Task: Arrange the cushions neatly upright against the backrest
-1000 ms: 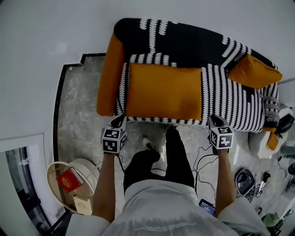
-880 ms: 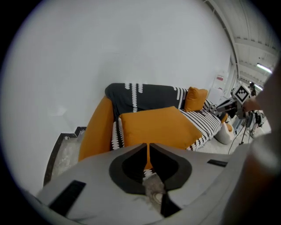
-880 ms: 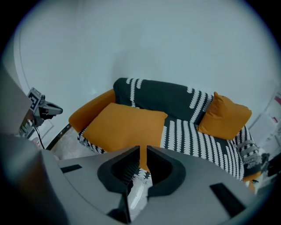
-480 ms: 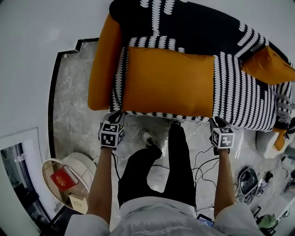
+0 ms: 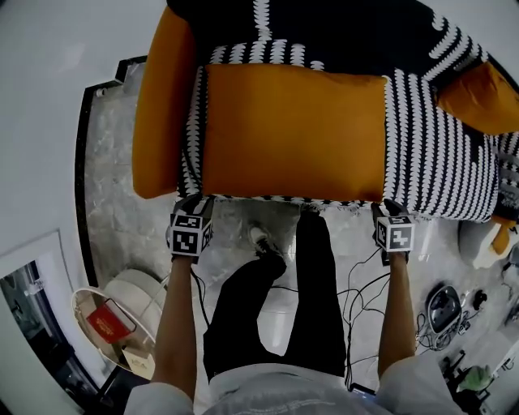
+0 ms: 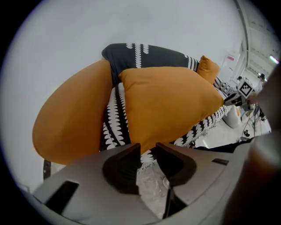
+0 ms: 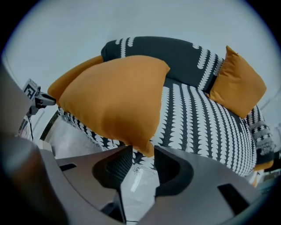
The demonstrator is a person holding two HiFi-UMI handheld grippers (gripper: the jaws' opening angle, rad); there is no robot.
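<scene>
Both forearms reach forward, straight and roughly parallel, one on each side of the person's legs. Both grippers are tipped steeply down at the front edge of the sofa (image 5: 438, 154).

Left gripper (image 6: 148, 150): sits at the front left corner of the large orange cushion (image 5: 292, 134). Its jaws have just been opening and now stand spread. The cushion corner pokes in at the jaw tips, but the pads do not press on it.

Right gripper (image 7: 143, 154): sits at the cushion's front right corner. Its jaws have likewise just been opening and are now wide apart. The pointed corner hangs between the tips, free of both pads.

Large orange cushion: lies flat on the striped seat, with its front edge along the seat's front edge and its rear edge towards the dark backrest (image 5: 340, 24). It is not upright.

Small orange cushion (image 7: 237, 83): at the far right end of the sofa, standing on a tilt against the backrest, well apart from both grippers.

Orange armrest (image 5: 162, 105): runs along the sofa's left end, just beside the large cushion.
</scene>
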